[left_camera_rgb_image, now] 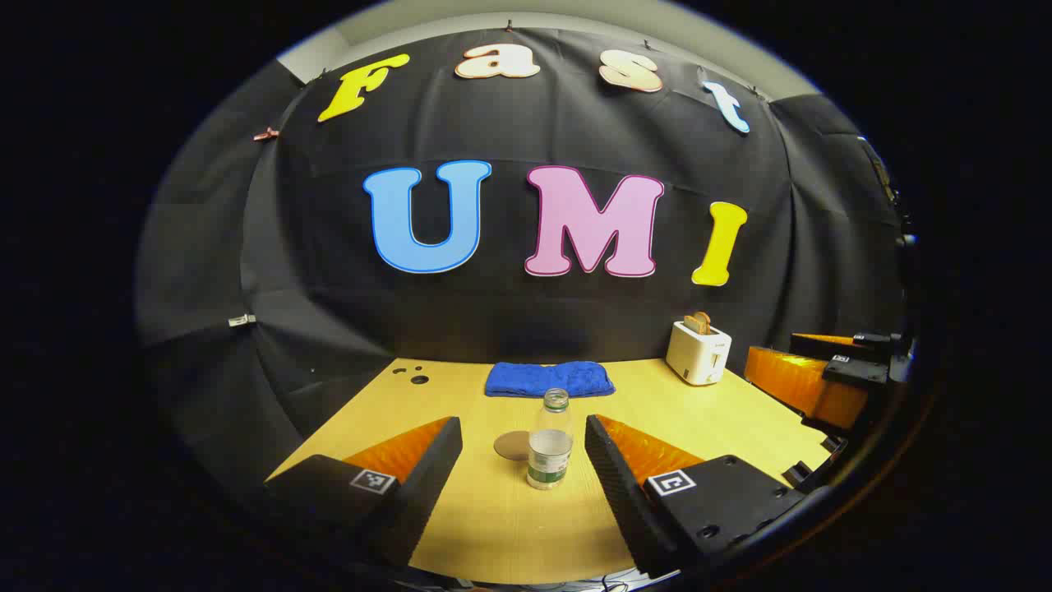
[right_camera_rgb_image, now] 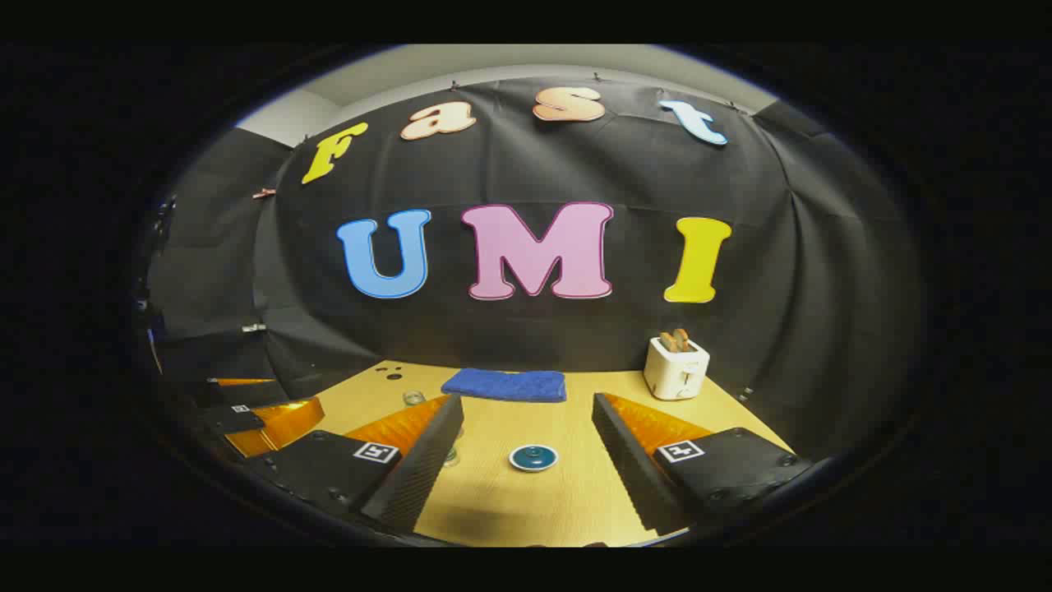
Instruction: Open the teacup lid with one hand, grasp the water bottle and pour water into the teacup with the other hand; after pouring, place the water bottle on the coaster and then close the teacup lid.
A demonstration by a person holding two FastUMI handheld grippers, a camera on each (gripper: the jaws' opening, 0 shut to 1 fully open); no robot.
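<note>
An uncapped clear water bottle [left_camera_rgb_image: 549,444] with a green label stands upright on the wooden table [left_camera_rgb_image: 493,526], part full. Just left of and behind it lies a round brown coaster [left_camera_rgb_image: 509,446]. My left gripper [left_camera_rgb_image: 522,423] is open, short of the bottle, which stands ahead between its fingers and untouched. In the right gripper view a teacup [right_camera_rgb_image: 533,458] with a blue knobbed lid on it sits ahead of my right gripper [right_camera_rgb_image: 526,400], which is open and holds nothing. The bottle's neck [right_camera_rgb_image: 413,398] peeks out above the left finger there.
A folded blue towel [left_camera_rgb_image: 549,379] lies at the table's back edge. At the back right stands a white toaster [left_camera_rgb_image: 699,352] with bread in it. Small dark holes [left_camera_rgb_image: 417,378] mark the back left corner. The right gripper [left_camera_rgb_image: 809,380] shows at the far right, the left gripper [right_camera_rgb_image: 263,418] at the far left.
</note>
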